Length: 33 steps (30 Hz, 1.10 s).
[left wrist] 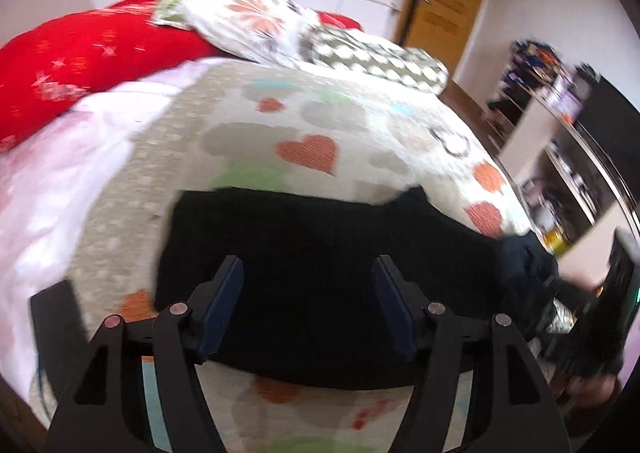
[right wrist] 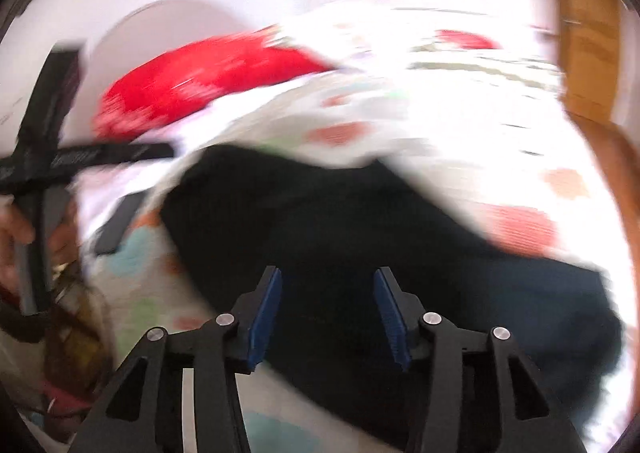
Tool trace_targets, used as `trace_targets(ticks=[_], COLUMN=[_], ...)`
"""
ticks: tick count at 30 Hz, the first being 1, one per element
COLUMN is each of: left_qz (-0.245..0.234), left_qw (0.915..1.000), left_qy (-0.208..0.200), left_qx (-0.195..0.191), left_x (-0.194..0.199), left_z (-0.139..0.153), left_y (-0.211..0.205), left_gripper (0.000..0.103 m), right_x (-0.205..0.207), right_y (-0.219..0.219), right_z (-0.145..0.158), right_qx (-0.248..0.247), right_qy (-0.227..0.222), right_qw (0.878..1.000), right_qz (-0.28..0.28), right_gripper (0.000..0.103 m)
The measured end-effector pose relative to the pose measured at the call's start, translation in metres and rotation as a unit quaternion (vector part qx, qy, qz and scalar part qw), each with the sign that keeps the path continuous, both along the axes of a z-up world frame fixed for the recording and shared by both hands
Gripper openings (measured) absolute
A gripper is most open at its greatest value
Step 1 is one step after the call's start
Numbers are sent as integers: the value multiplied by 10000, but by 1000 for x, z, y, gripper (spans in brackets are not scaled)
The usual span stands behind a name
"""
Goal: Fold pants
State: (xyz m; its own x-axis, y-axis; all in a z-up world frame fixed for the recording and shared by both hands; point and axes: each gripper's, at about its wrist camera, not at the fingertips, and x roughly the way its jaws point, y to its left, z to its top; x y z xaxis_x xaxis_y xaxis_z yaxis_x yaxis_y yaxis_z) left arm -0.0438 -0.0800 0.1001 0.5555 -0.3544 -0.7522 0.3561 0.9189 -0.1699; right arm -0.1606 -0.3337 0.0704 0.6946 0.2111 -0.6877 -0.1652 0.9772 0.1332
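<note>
Pants (left wrist: 320, 273) on bed — under left gripper (left wrist: 307, 267), jaws apart.

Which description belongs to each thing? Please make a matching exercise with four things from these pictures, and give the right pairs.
Things:
1. pants
2. long cushion
3. door
4. left gripper

Descriptions:
A. red, at the far side of the bed
B. open, holding nothing
C. black, lying on the heart-patterned cover
D. brown wood, in the background

Pairs: 1-C, 2-A, 3-D, 4-B
</note>
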Motion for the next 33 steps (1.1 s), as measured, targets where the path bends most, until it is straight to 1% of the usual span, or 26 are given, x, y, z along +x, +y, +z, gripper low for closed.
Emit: trace_targets(ticks=[1,2,3,4,6,8,10,11,12,13,15,17,19,20,21,22,24,25,26,27,28,29,30,31,32,33], left_qz=[-54,-135,-186,-239,-304,-286,-227,-207,-196,-186,-205,-242,-238,-216,-187,-143,-89,-91,-113,-140,-148,-129,-90,-26,49,157], left_qw=[10000,9996,9992,9987,9975,9963,9950,9946,9944,9944,9944,9946,9951,9954,9957,9957,9952,9953,9954,9954,9956,9959,9963,9967,9971,9975], left_qy=[61,162,213,277,465,587,715,769,800,789,782,794,743,722,719,748,809,791,771,750,717,679,638,599,566,506], left_qx=[51,197,288,344,434,556,661,670,667,672,681,631,604,586,561,535,543,548,558,571,585,586,570,543,515,472], left_x=[1,3,5,8,13,17,21,22,22,20,17,16,15,15,16,18,19,18,16,13,11,9,8,9,9,10], left_z=[-4,-14,-20,-26,-39,-52,-64,-67,-70,-71,-69,-67,-64,-63,-64,-66,-70,-70,-69,-67,-64,-60,-57,-53,-50,-45], left_y=[-6,-18,-25,-32,-42,-50,-56,-56,-57,-57,-56,-53,-49,-48,-46,-45,-44,-43,-42,-41,-37,-34,-29,-24,-19,-12], left_gripper=[67,67,67,67,67,67,67,67,67,67,67,67,67,67,67,67,67,67,67,67,67,67,67,67,67,67], right_x=[-9,-17,-22,-28,-35,-30,-16,-10,-3,-2,-8,-22,-48,-55,-60,-61,-53,-48,-48,-49,-50,-51,-50,-49,-42,-36], right_y=[-30,-59,-76,-102,-137,-155,-163,-162,-159,-156,-151,-153,-158,-163,-168,-170,-169,-167,-165,-165,-165,-166,-166,-165,-159,-156], right_z=[3,4,5,4,0,-6,-16,-18,-23,-25,-19,-4,14,17,14,2,-20,-34,-35,-30,-24,-13,-2,5,16,21], right_qx=[-84,-148,-183,-273,-389,-263,-143,-130,-115,-121,-144,-48,3,96,210,197,117,72,27,-46,-85,-127,-154,-168,-166,-145], right_qy=[-24,-39,-25,38,115,155,319,351,428,493,456,339,127,105,157,346,718,972,1008,951,886,742,580,478,288,198], right_qw=[9989,9956,9927,9860,9756,9751,9785,9801,9834,9850,9874,9885,9862,9846,9831,9822,9801,9779,9768,9759,9754,9750,9752,9757,9779,9795], right_qz=[-466,-929,-1193,-1646,-2160,-2197,-2030,-1950,-1759,-1649,-1506,-1470,-1649,-1742,-1811,-1834,-1847,-1850,-1887,-1965,-2018,-2093,-2128,-2131,-2063,-2000], right_gripper=[51,51,51,51,53,53,52,44,32,3,4,4,4,4,4,4,11,11,15,20,31,39,43,50,54,54])
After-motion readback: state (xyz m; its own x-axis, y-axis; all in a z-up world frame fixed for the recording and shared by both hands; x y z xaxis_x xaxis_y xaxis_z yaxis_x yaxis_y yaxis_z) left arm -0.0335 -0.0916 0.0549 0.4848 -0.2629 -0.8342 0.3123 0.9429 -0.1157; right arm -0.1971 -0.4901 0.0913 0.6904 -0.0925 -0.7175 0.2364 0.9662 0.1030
